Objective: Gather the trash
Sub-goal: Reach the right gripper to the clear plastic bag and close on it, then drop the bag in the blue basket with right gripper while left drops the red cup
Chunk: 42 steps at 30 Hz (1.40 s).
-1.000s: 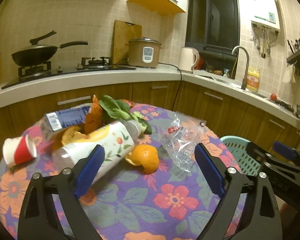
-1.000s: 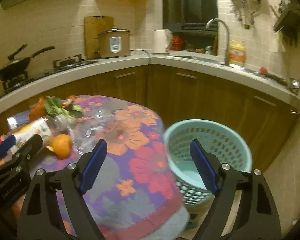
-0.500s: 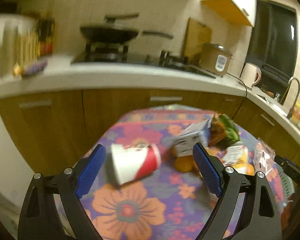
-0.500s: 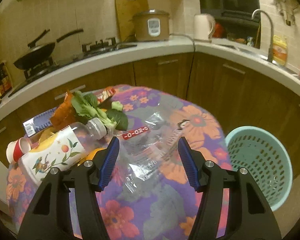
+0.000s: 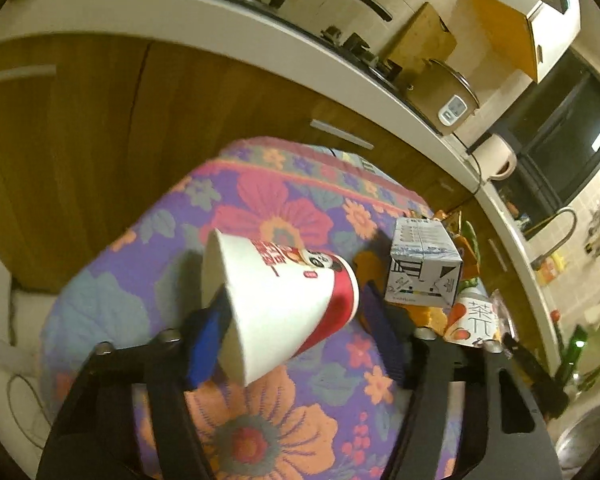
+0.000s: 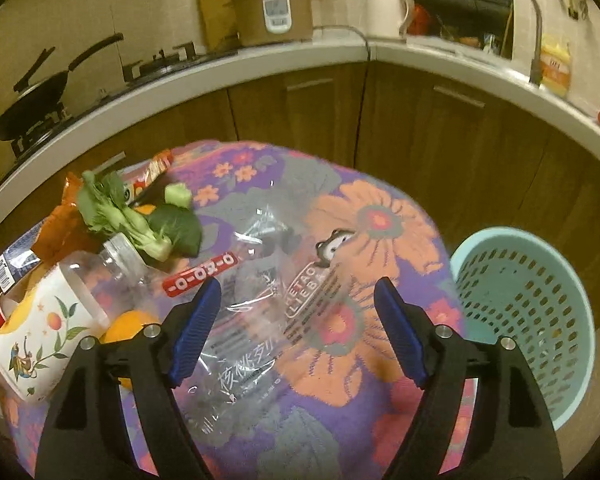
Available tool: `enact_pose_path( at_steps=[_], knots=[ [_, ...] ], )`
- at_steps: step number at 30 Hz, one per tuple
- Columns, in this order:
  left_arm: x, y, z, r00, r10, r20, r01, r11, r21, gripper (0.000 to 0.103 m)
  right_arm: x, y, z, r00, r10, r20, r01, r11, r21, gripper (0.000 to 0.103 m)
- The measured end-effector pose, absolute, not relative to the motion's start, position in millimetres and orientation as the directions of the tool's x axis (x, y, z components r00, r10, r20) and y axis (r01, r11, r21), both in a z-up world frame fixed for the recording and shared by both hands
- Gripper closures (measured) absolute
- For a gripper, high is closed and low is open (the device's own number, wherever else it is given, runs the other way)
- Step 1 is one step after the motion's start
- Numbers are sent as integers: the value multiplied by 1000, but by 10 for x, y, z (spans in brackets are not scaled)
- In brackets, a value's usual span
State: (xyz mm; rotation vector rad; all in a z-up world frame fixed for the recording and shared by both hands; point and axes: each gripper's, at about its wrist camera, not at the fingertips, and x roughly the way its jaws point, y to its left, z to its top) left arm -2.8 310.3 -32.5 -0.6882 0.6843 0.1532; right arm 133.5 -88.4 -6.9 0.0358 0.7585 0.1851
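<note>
A white and red paper cup (image 5: 284, 312) lies on its side between the blue pads of my left gripper (image 5: 296, 300). The jaws are closing and both pads touch the cup. In the right wrist view my right gripper (image 6: 298, 286) hangs over a crumpled clear plastic wrapper (image 6: 268, 320) on the flowered tablecloth (image 6: 372, 220). Its jaws are opening and stand wide, with the wrapper below and between them and the pads clear of it. A light blue trash basket (image 6: 520, 308) stands on the floor to the right of the table.
More trash lies on the table: a labelled plastic bottle (image 6: 48, 332), an orange (image 6: 128, 324), leafy greens (image 6: 140, 224), a small carton (image 5: 420, 268) and a snack wrapper (image 6: 156, 168). Wooden cabinets and a counter (image 6: 300, 60) curve around behind.
The left gripper swung left from the bottle to the paper cup, rolled, and narrowed around it. The right gripper moved from the basket side to above the clear wrapper, narrowed, then widened again.
</note>
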Motion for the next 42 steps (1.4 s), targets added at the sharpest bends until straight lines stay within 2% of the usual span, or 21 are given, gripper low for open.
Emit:
enact_pose_path(
  at_steps=[4, 6, 7, 8, 10, 11, 14, 23, 28, 36, 42],
  knots=[
    [12, 3068, -379, 784, -151, -602, -309, 746, -590, 67, 1405, -882, -143, 676, 180, -715, -148, 983, 107, 28],
    [13, 3032, -373, 789, -175, -589, -287, 743, -605, 81, 1445, -881, -181, 651, 192, -734, -154, 981, 121, 30],
    [14, 3011, -368, 792, -192, -579, -272, 739, -617, 87, 1462, -875, -196, 638, 207, -742, -165, 978, 130, 41],
    [9, 2969, -355, 796, -203, -571, -256, 741, -621, 100, 1472, -868, -211, 627, 218, -748, -176, 975, 137, 62],
    [-17, 2899, -318, 796, -179, -579, -259, 763, -592, 103, 1473, -857, -233, 619, 216, -755, -182, 975, 130, 80],
    [-39, 2852, -301, 800, -177, -573, -247, 774, -584, 103, 1465, -864, -230, 615, 238, -751, -196, 970, 146, 94],
    [-119, 2749, -225, 819, -173, -547, -216, 791, -573, 103, 1424, -851, -204, 628, 247, -738, -209, 967, 146, 102],
    [-327, 2163, 394, 881, -166, -443, -70, 880, -470, 103, 1128, -977, 38, 724, 281, -630, -246, 958, 145, 103],
    [-235, 1677, 683, 886, -235, -400, 49, 905, -422, 103, 1054, -1246, 128, 745, 296, -598, -237, 955, 178, 103],
    [131, 927, 795, 849, -360, -386, 203, 898, -390, 103, 949, -1746, 224, 775, 298, -558, -212, 953, 216, 103],
    [506, 248, 732, 786, -466, -406, 314, 867, -388, 103, 890, -2339, 314, 818, 244, -521, -127, 960, 250, 103]
  ],
)
